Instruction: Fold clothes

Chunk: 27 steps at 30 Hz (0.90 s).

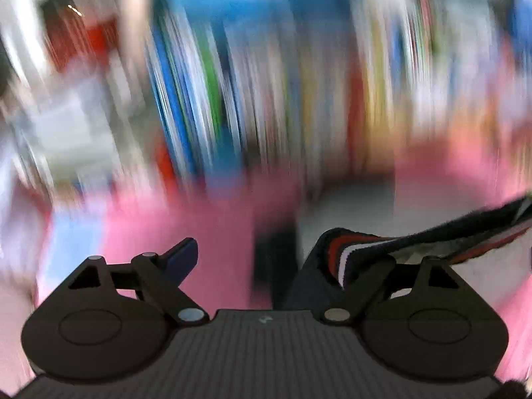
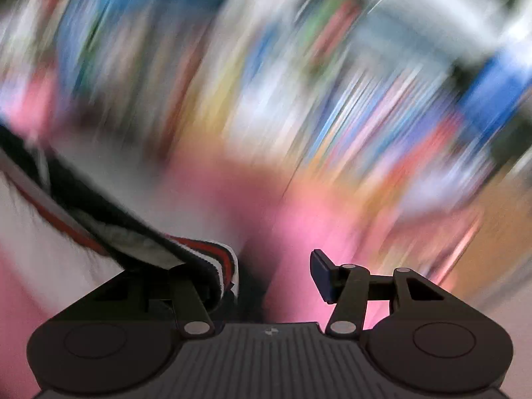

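A dark garment with a red, white and navy striped band [image 1: 359,246] hangs over the right finger of my left gripper [image 1: 256,246] and stretches off to the right edge. The left finger's blue pad [image 1: 181,261] is bare, and the jaws stand wide apart with a gap between them. In the right wrist view the same striped band [image 2: 206,249] is draped over the left finger of my right gripper [image 2: 272,259] and runs off to the left. Its right blue pad [image 2: 321,274] stands clear of the cloth. The garment's pale fleecy inside shows.
A pink surface [image 1: 216,219] lies below both grippers, also visible in the right wrist view [image 2: 292,219]. Everything behind is streaked by heavy motion blur: bands of blue, green, yellow and red, with a pale frame [image 1: 20,33] at upper left.
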Each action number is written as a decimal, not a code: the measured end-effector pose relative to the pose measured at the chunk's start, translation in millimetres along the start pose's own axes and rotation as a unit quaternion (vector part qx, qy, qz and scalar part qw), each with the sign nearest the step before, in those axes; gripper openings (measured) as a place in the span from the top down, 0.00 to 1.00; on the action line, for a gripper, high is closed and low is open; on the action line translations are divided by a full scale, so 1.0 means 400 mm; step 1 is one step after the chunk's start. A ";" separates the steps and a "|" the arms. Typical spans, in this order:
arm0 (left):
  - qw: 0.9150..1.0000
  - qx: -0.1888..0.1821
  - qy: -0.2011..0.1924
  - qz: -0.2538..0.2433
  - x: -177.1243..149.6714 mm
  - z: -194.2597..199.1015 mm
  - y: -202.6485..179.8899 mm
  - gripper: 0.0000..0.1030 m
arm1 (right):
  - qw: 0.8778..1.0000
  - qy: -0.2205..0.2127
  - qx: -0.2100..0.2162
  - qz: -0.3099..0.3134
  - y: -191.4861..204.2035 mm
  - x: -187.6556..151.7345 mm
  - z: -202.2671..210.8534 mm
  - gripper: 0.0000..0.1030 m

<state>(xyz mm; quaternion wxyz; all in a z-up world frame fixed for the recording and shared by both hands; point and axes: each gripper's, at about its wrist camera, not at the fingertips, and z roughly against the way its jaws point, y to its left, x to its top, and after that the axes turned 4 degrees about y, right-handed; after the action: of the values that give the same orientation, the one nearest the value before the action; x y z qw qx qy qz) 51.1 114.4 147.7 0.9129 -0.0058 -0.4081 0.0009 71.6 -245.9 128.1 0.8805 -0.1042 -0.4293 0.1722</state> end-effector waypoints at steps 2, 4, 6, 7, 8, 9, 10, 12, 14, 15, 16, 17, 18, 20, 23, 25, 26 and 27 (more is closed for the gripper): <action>0.992 -0.013 -0.122 0.031 0.176 0.151 0.026 0.14 | 0.988 -0.146 -0.032 -0.048 -0.098 0.172 0.148 0.44; 0.972 -0.010 -0.233 0.027 0.293 0.331 0.032 0.06 | 0.961 -0.259 -0.065 -0.076 -0.160 0.270 0.271 0.30; 0.950 0.017 -0.312 0.004 0.319 0.460 0.020 0.00 | 0.929 -0.347 -0.098 -0.088 -0.194 0.309 0.375 0.20; 0.942 0.023 -0.334 -0.007 0.312 0.502 0.016 0.00 | 0.912 -0.384 -0.110 -0.093 -0.211 0.325 0.422 0.19; 0.940 0.023 -0.341 -0.016 0.296 0.528 0.018 0.00 | 0.914 -0.384 -0.089 -0.099 -0.226 0.313 0.441 0.19; 0.939 0.022 -0.341 -0.024 0.275 0.546 0.021 0.00 | 0.917 -0.381 -0.069 -0.102 -0.238 0.299 0.455 0.15; 0.945 0.020 -0.325 -0.032 0.240 0.537 0.023 0.00 | 0.928 -0.356 -0.059 -0.090 -0.227 0.260 0.437 0.12; 0.957 0.019 -0.286 -0.049 0.164 0.514 0.027 0.00 | 0.949 -0.307 -0.038 -0.067 -0.205 0.184 0.401 0.11; 0.976 0.029 -0.206 -0.070 0.050 0.435 0.021 0.00 | 0.965 -0.256 -0.017 -0.043 -0.184 0.107 0.365 0.10; 0.984 0.031 -0.159 -0.077 -0.012 0.387 0.019 0.00 | 0.973 -0.229 -0.007 -0.031 -0.171 0.068 0.344 0.10; 0.991 0.029 -0.101 -0.076 -0.084 0.324 0.021 0.00 | 0.982 -0.186 0.007 -0.018 -0.140 0.020 0.300 0.10; 0.996 0.027 -0.048 -0.070 -0.153 0.263 0.025 0.00 | 0.990 -0.141 0.020 -0.004 -0.105 -0.029 0.256 0.10; 0.998 0.027 0.009 -0.059 -0.231 0.199 0.028 0.00 | 0.995 -0.091 0.034 0.009 -0.042 -0.082 0.219 0.10; 0.993 0.035 0.099 -0.045 -0.365 0.095 0.036 0.00 | 0.998 -0.001 0.055 0.022 0.075 -0.193 0.172 0.10; 0.977 0.053 0.202 -0.049 -0.537 -0.028 0.033 0.00 | 0.989 0.108 0.077 0.065 0.209 -0.351 0.079 0.10; 0.963 0.063 0.253 -0.065 -0.629 -0.085 0.021 0.00 | 0.980 0.158 0.083 0.091 0.283 -0.431 0.038 0.10; 0.958 0.066 0.268 -0.077 -0.660 -0.093 0.015 0.00 | 0.976 0.175 0.084 0.102 0.311 -0.461 0.023 0.10; 0.955 0.070 0.274 -0.088 -0.680 -0.094 0.007 0.00 | 0.973 0.187 0.086 0.105 0.326 -0.483 0.017 0.10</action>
<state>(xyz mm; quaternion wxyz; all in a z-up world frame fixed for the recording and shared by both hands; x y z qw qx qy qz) -102.1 115.0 -80.2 0.9842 0.0945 -0.1401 -0.0527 -72.4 -201.8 -50.2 0.9278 -0.1033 -0.2271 0.2773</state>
